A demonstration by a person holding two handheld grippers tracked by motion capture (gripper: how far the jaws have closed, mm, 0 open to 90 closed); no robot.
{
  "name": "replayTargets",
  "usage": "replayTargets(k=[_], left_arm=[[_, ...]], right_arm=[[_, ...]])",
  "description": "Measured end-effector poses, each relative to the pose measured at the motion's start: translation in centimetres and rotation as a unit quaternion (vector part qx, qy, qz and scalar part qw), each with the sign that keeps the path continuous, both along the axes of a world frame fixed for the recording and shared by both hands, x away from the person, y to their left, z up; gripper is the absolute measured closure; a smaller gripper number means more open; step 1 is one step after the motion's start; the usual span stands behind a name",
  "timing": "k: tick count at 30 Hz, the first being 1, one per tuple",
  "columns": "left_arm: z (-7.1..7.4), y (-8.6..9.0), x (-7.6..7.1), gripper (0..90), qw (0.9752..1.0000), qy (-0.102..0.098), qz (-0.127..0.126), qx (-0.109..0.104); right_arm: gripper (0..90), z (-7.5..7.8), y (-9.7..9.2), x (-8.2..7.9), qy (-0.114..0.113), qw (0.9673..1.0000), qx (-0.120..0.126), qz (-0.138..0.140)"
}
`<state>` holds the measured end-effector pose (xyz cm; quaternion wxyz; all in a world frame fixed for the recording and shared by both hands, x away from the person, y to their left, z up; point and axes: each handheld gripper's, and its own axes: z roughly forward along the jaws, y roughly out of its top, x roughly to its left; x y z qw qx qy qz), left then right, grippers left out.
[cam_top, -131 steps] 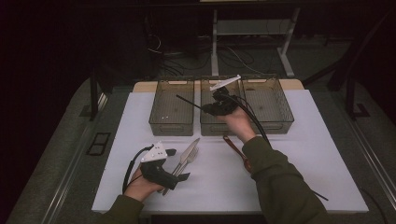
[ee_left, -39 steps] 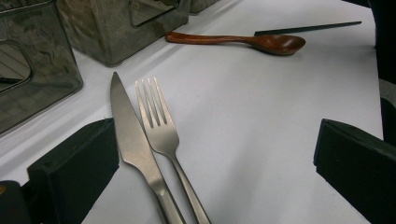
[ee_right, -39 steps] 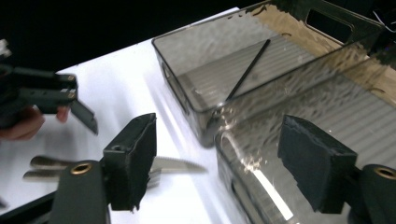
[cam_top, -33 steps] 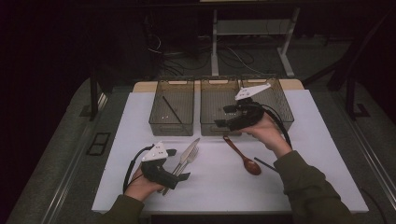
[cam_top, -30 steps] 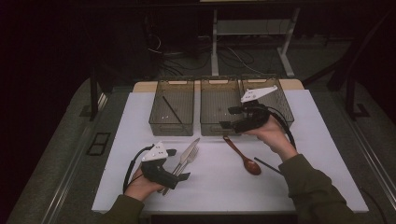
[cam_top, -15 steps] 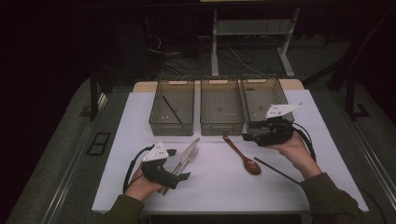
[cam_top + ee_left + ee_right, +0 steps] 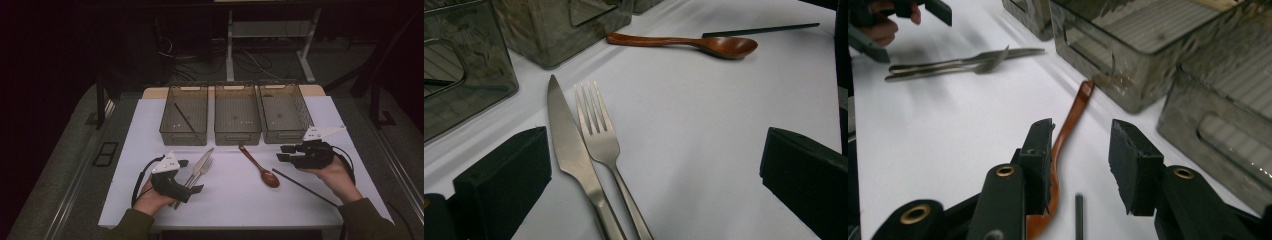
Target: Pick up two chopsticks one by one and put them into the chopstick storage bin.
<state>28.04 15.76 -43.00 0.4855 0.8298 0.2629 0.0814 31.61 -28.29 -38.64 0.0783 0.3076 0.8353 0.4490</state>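
Notably, right hand-held gripper jaws, just closing, stood part-open, empty, above the wooden spoon and black chopstick; left hand-held gripper stood wide open, empty.

My grippers are black — left gripper, right gripper — grey three-cornered plates, brass-ringed screws, trailing cables, olive sleeves.

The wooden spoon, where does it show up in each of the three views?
High view: spoon lies centre, on the white table before the middle bin.
Left gripper view: spoon at top, bowl to the right.
Right gripper view: spoon runs up from bottom centre, beside the right gripper.
Shared landmark: the fork.
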Motion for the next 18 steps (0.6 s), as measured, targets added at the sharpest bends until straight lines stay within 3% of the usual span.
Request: replayTargets(k=[11, 18], left_arm=[[0.0, 0.0, 0.0, 0.0, 1.0, -0.001, 0.001, 0.001], [0.0, 0.1, 0.0, 0.0, 1.0, -0.003, -0.002, 0.003]], right_arm=[[68.5, -1.3, -2.8, -2.5, 0.017, 0.9996, -0.021, -0.004], [73.9, -2.5, -3.8, -4.0, 0.024, 0.9986, -0.048, -0.003]])
